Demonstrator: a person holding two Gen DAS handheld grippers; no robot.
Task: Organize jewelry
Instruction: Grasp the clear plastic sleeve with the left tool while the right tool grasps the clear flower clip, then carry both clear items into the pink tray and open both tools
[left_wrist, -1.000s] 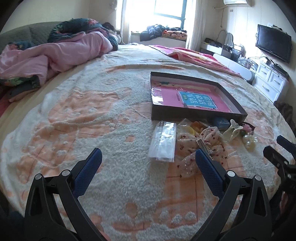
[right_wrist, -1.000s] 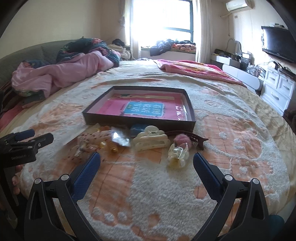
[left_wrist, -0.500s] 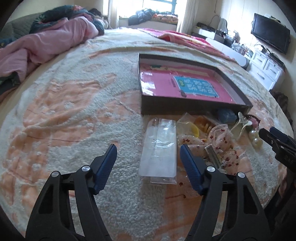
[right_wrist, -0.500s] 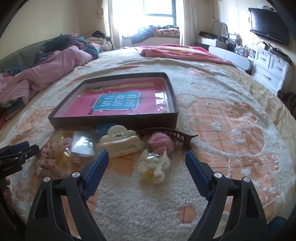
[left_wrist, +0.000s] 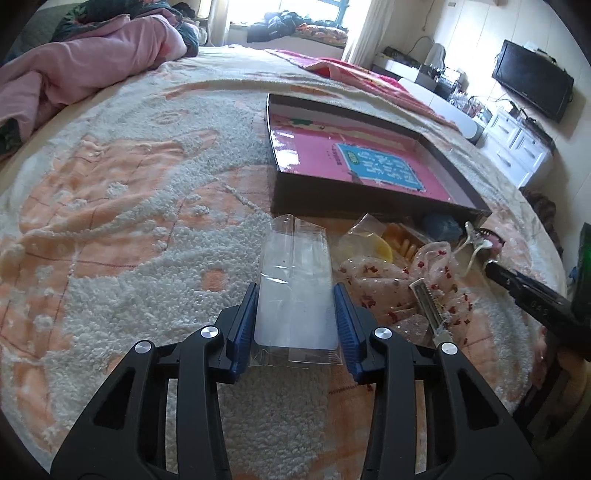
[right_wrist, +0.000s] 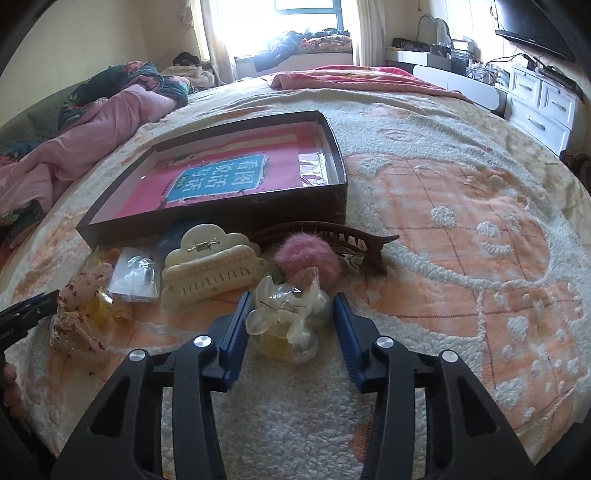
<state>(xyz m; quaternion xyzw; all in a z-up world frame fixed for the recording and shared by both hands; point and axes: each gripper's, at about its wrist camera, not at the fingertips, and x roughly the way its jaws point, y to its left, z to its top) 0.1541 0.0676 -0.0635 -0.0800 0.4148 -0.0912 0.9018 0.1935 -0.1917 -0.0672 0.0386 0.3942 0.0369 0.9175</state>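
1. Left gripper (left_wrist: 297, 317) straddles the clear plastic bag (left_wrist: 295, 280) on the blanket, pads just beside its edges, not visibly pinching.
2. Right gripper (right_wrist: 290, 321) is parted around the clear hair clip (right_wrist: 286, 317), untouched.
3. Box (right_wrist: 221, 221) holds only a pink booklet; every accessory lies outside, so sorting has barely started.

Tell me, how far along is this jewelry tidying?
Barely begun. The box holds only a pink book, no jewelry. The left claw straddles a clear bag; the right claw straddles a clear clip, neither lifted. The cream clip, pompom and bow still lie outside.
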